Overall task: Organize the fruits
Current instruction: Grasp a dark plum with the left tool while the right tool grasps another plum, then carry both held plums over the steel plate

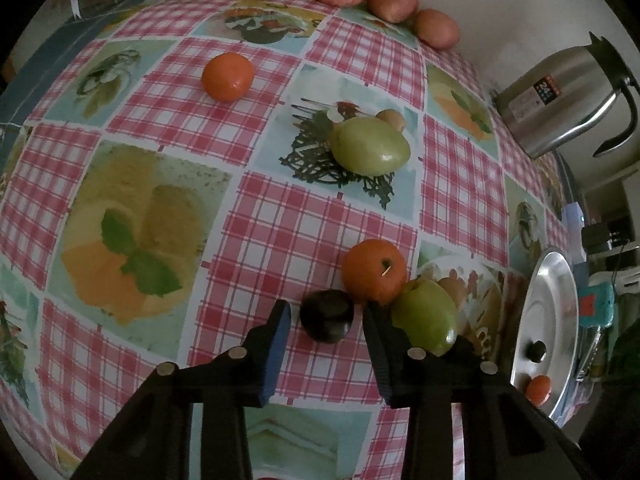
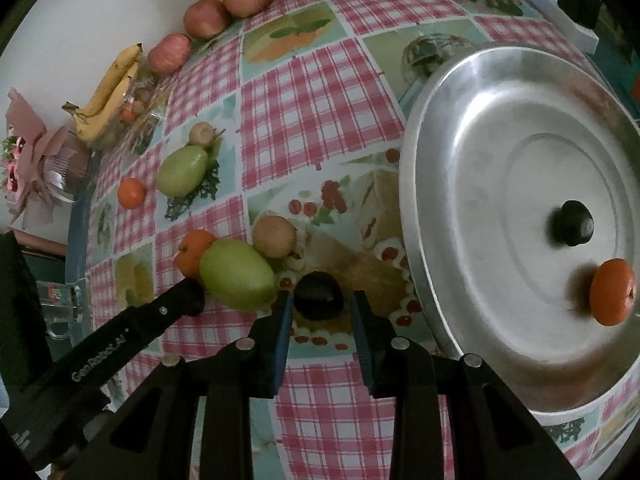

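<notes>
In the left wrist view a dark plum (image 1: 327,320) lies on the checked tablecloth between the fingers of my left gripper (image 1: 326,322). A narrow gap shows on each side, so it is open around the plum. Its right finger stands against an orange (image 1: 374,270) and a green fruit (image 1: 424,320). In the right wrist view my right gripper (image 2: 321,308) is shut on a second dark plum (image 2: 318,296), beside the same green fruit (image 2: 238,274). A silver plate (image 2: 460,128) to the right carries an orange (image 2: 612,292) and a dark round thing (image 2: 572,224).
Another green fruit (image 1: 370,146), a small tan fruit (image 1: 392,119) and a lone orange (image 1: 227,76) lie further back. Three red apples (image 1: 392,0) line the wall, next to a glass bowl with bananas (image 2: 108,92). A steel kettle (image 1: 560,100) stands at the right.
</notes>
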Motion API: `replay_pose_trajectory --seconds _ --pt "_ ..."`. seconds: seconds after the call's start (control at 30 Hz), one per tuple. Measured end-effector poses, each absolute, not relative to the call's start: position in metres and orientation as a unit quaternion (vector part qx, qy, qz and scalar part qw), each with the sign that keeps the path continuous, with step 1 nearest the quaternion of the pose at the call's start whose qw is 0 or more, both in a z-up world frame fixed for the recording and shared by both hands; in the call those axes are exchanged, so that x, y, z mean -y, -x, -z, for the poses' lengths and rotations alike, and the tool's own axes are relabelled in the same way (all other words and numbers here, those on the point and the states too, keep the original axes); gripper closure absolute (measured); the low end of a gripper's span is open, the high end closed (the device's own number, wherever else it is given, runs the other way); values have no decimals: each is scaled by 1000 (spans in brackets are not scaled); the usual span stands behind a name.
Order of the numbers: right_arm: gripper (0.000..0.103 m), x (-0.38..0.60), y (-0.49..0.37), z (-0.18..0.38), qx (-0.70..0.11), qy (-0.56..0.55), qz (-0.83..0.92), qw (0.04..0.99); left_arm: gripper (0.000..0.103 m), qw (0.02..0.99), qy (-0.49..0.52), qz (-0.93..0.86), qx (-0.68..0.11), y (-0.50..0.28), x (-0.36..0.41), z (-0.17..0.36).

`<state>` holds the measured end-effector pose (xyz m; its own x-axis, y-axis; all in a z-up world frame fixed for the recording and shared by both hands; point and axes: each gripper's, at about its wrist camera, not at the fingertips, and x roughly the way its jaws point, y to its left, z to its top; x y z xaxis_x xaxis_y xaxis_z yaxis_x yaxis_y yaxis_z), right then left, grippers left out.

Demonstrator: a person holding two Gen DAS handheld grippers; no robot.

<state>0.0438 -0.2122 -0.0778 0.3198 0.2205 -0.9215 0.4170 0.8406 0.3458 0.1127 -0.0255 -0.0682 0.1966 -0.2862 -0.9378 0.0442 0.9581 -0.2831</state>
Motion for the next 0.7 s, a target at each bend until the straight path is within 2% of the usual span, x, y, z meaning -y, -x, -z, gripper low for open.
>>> replay_pose_trajectory --seconds 0.27,0.33,0.53,0.7 --pt "72 212 -44 81 -581 -282 58 761 68 768 97 111 -623 -112 28 69" --pt "76 212 -44 80 -579 -286 57 761 68 769 93 112 -622 -112 30 69" --pt "77 214 -43 79 -578 -290 53 761 68 769 100 114 -622 -114 29 70" --pt "77 216 -41 76 -571 -299 52 763 74 772 106 113 -617 -113 26 67"
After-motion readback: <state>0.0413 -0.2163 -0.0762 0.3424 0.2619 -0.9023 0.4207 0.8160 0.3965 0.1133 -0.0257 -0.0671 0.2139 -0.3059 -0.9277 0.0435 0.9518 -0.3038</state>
